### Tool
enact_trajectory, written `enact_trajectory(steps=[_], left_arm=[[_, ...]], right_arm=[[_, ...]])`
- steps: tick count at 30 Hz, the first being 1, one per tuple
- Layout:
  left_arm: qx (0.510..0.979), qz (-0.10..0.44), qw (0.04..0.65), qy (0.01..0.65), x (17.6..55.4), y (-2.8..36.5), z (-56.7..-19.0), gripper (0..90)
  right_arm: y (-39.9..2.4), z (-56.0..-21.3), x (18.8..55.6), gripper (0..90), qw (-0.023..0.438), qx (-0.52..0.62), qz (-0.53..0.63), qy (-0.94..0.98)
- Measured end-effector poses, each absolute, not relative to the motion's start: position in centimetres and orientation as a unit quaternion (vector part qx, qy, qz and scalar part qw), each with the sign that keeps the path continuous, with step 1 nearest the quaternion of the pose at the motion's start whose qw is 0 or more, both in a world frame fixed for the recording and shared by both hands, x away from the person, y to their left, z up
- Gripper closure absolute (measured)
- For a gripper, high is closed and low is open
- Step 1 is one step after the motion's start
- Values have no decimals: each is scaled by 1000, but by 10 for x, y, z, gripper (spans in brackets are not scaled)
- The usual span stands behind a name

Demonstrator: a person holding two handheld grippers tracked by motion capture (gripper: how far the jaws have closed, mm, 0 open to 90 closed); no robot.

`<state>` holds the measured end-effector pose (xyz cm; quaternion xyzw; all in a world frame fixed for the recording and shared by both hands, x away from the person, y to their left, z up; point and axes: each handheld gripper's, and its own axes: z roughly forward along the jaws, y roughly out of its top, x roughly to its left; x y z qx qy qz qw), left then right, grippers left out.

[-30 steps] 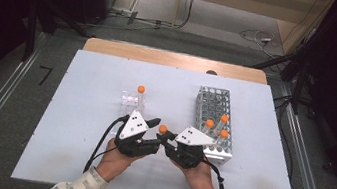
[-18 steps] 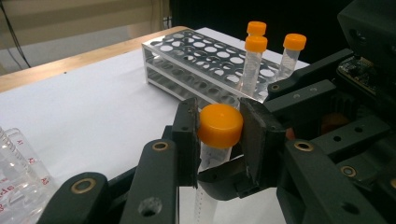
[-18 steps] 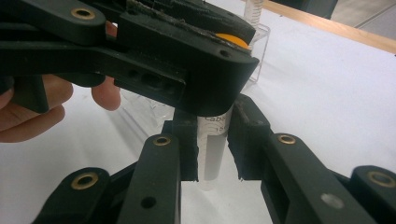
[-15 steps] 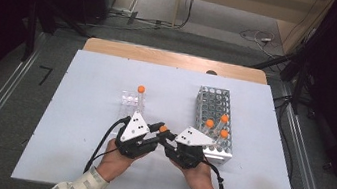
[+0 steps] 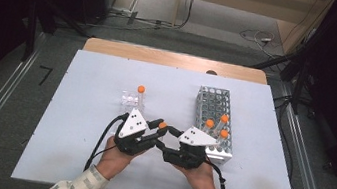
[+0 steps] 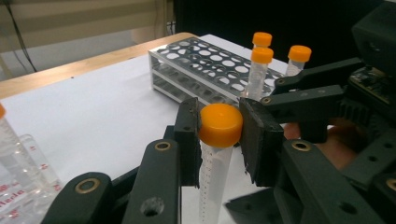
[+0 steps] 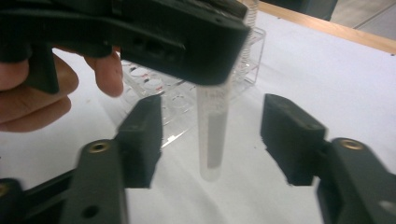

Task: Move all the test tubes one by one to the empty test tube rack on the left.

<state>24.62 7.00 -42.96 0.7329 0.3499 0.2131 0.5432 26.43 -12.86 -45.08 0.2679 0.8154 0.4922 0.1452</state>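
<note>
A clear tube with an orange cap (image 6: 220,125) hangs upright just above the white table. My left gripper (image 6: 218,140) is shut on its cap, one pad on each side. In the high view my left gripper (image 5: 159,129) and my right gripper (image 5: 169,136) meet nose to nose at the tube (image 5: 163,125). The jaws of my right gripper (image 7: 215,140) have just been opening. They now stand wide on both sides of the tube's lower body (image 7: 211,140), with the pads (image 7: 142,135) off it.
A metal tube rack (image 5: 216,101) stands right of the hands and holds three orange-capped tubes (image 5: 224,119). A clear plastic rack (image 5: 129,99) with one capped tube (image 5: 141,90) sits behind the left hand. The white table (image 5: 81,86) ends near the forearms.
The left gripper's jaws closed onto the tube's orange cap. The right gripper's jaws then spread apart and let go of the tube. Both hands stayed where they were.
</note>
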Motion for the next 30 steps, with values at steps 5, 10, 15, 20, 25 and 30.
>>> enact_trajectory(steps=[5, 10, 15, 20, 25, 30], left_arm=[[721, 215, 547, 366, 254, 80, -421, 708], [707, 227, 554, 377, 260, 90, -410, 708], [697, 236, 557, 384, 266, 98, -402, 708], [695, 244, 549, 394, 273, 105, -399, 708], [689, 250, 550, 401, 277, 111, -396, 708], [686, 263, 543, 407, 283, 114, -392, 708]], right_arm=[[-140, -445, 263, 327, 150, 275, 502, 806], [-144, -442, 261, 327, 152, 277, 505, 803], [-143, -442, 261, 327, 152, 277, 507, 802], [-143, -442, 260, 327, 152, 277, 506, 803], [-143, -443, 261, 327, 152, 278, 505, 803], [-143, -443, 261, 327, 152, 279, 504, 803]])
